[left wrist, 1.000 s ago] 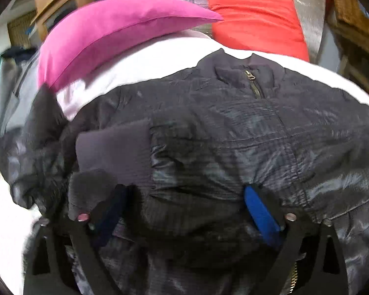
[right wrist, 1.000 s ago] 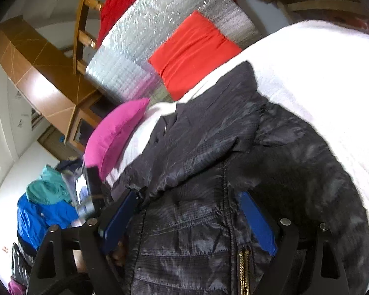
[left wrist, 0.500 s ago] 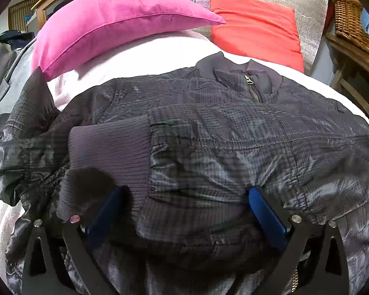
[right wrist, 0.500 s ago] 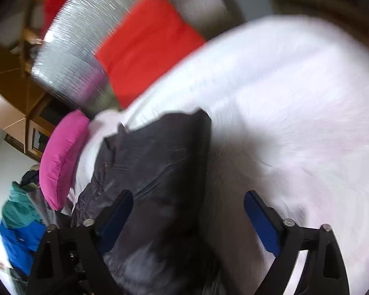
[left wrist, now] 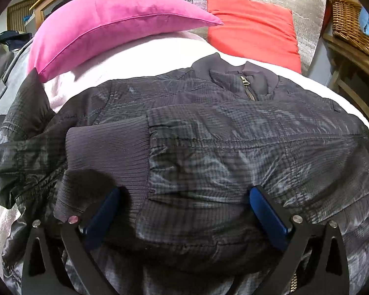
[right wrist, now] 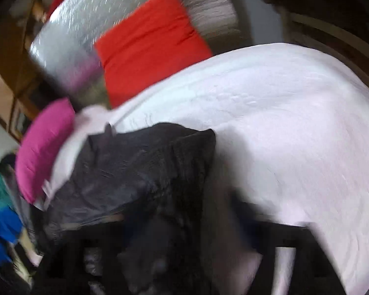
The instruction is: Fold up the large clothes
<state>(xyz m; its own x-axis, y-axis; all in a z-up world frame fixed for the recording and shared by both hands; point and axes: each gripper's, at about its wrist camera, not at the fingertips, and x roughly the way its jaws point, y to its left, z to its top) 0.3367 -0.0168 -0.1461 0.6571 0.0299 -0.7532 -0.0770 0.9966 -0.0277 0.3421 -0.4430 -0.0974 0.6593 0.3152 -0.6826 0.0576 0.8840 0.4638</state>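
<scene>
The left tool [left wrist: 184,211] stands wide, its two blue pads [left wrist: 265,211] spread apart and resting low against the dark jacket [left wrist: 233,147] without pinching it; the fabric bulges up between them, and the left pad sits at the ribbed cuff [left wrist: 110,152] of a sleeve folded across the chest. The right tool [right wrist: 189,258] is smeared by motion blur at the bottom of the right wrist view: its jaws have just been opening, yet how wide they stand, and whether the dark cloth in front of them is pinched, cannot be told from that picture. The jacket lies flat on a white bed [left wrist: 140,59], front side up, with its collar and zip pull [left wrist: 246,81] pointing away from the left tool toward a red cushion [left wrist: 253,27]; its long axis runs from the near hem to that collar. A pink pillow [left wrist: 105,22] lies on the bed just beyond the jacket's left shoulder. In the right wrist view the jacket's edge [right wrist: 147,172] shows as a dark fold on the sheet, with bare white bed to its right.
</scene>
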